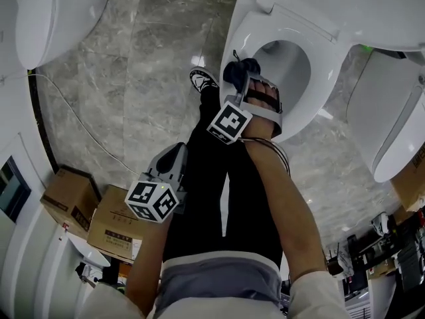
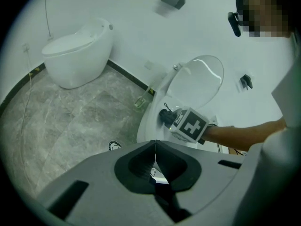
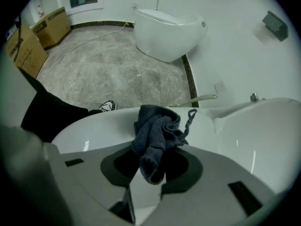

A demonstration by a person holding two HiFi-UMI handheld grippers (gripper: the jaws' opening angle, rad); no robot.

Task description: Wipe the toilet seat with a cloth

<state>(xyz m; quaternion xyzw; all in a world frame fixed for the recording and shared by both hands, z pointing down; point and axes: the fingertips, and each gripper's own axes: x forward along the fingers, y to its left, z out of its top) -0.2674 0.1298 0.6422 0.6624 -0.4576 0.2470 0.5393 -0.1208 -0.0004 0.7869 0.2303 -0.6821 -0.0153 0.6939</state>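
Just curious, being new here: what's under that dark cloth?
The white toilet seat lies under the cloth, which the right tool clamps. The patch of seat right beneath it is covered.

Your head view is bright and evenly lit from above; the light is diffuse and shadows on the marble floor point(image 1: 153, 65) stay soft. The toilet seat point(image 1: 265, 32) runs close to clipped white and shows little surface detail. Your black trousers point(image 1: 199, 198) fall to flat black. Straight lines bend toward the frame edges.

Both gripper views are fisheye, with dark vignetted corners and curved wall lines. In your left gripper view the cast is cool, and broad soft highlights sit on the raised lid point(image 2: 200, 81). In your right gripper view the dark cloth point(image 3: 157, 135) is sharp with its weave legible. Small glints mark the seat, and the far toilet point(image 3: 167, 29) is bright.
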